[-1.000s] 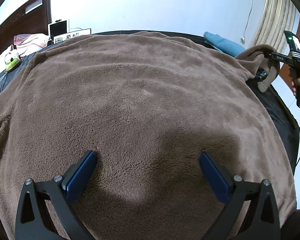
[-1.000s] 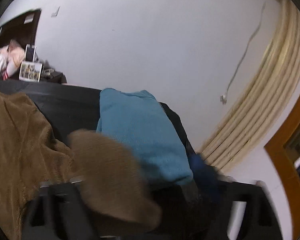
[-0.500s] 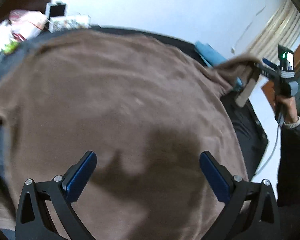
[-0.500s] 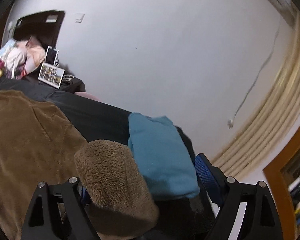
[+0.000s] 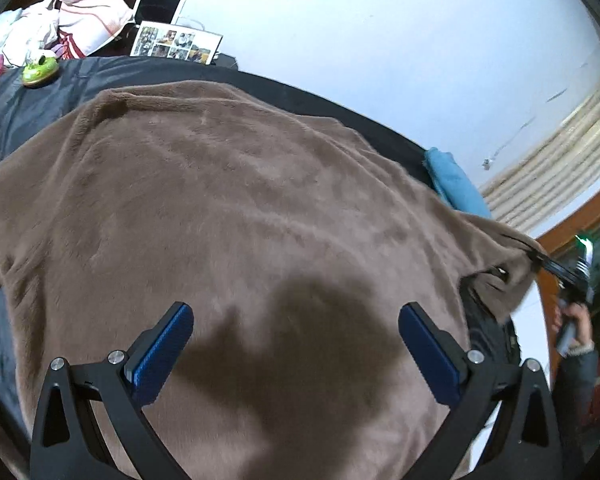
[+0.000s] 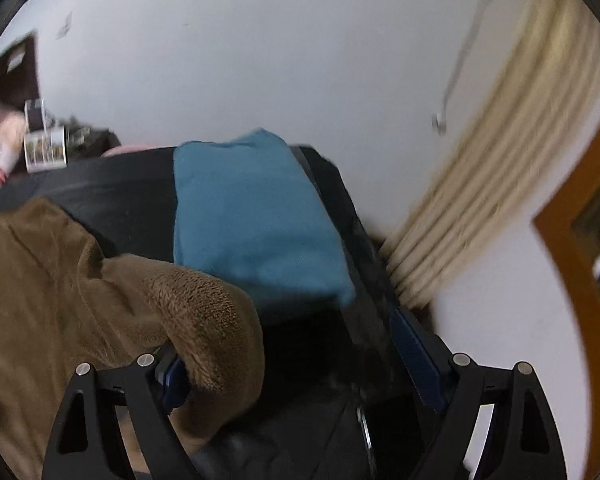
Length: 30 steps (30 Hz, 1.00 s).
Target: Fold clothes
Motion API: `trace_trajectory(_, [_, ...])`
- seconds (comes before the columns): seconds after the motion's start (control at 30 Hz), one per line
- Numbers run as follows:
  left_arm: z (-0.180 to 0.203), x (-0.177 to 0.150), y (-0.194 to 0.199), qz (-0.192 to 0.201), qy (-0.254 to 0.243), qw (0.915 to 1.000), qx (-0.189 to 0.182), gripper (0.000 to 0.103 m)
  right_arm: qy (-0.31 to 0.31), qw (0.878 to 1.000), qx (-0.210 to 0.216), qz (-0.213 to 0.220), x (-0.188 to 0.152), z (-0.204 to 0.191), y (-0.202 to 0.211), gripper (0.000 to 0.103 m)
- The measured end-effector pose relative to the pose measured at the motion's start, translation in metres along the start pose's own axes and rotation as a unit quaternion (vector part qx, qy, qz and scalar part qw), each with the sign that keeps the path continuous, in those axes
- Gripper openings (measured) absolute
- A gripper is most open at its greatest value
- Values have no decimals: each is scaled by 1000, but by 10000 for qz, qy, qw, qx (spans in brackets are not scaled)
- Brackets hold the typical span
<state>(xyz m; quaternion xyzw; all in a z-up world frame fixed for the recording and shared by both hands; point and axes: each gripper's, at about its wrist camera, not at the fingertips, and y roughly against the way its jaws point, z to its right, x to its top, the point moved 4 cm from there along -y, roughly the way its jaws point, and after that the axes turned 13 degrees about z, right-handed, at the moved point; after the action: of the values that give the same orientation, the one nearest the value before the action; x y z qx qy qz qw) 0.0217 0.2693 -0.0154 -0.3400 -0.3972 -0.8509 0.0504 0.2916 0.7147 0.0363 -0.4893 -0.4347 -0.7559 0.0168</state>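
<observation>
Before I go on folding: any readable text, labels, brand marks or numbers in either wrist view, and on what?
None can be read in either view.
Photo collage behind the bed: small pictures only; any captions are too small to tell.
White-framed screen behind it: dark, nothing showing.
Brown fleece garment: no tag or print visible.
Folded teal garment: plain, no label visible.
Green toy: no lettering visible.

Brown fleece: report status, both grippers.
Left gripper open over brown fleece, gripping nothing. Right gripper open, fleece corner draped over one finger. Folded blue cloth lies just beyond that corner.
</observation>
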Motion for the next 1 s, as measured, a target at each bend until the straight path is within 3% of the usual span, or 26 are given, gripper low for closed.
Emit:
trace_trajectory(0.13, [-16,-4,-25,45,26,9993,370,103,-831,9938,723,-158,-4,20,12,89])
trace_trajectory(0.23, [-27,-13,-36,66,25,9989,465,103,-1419,9796,1422,-106,1,20,21,89])
trace_trajectory(0.33, [-35,-19,-38,129,148,9989,429,103,-1800,9721,1505,37,9,12,28,89])
trace_trajectory(0.53, [-31,-29,-32,414,-154,9977,524,103,-1358,9537,2680,98,37,-103,32,89])
trace_trajectory(0.73, [-27,-43,-28,663,-651,9916,901,103,-1033,9142,3894,-428,48,-259,6,89])
trace_trajectory(0.9, [-36,-44,-18,791,-440,9924,829,103,-521,9178,3834,-890,37,-355,-39,89])
trace_trajectory(1.0, [-40,-43,-14,851,-305,9933,726,103,-308,9279,3556,-1074,26,-380,-74,89])
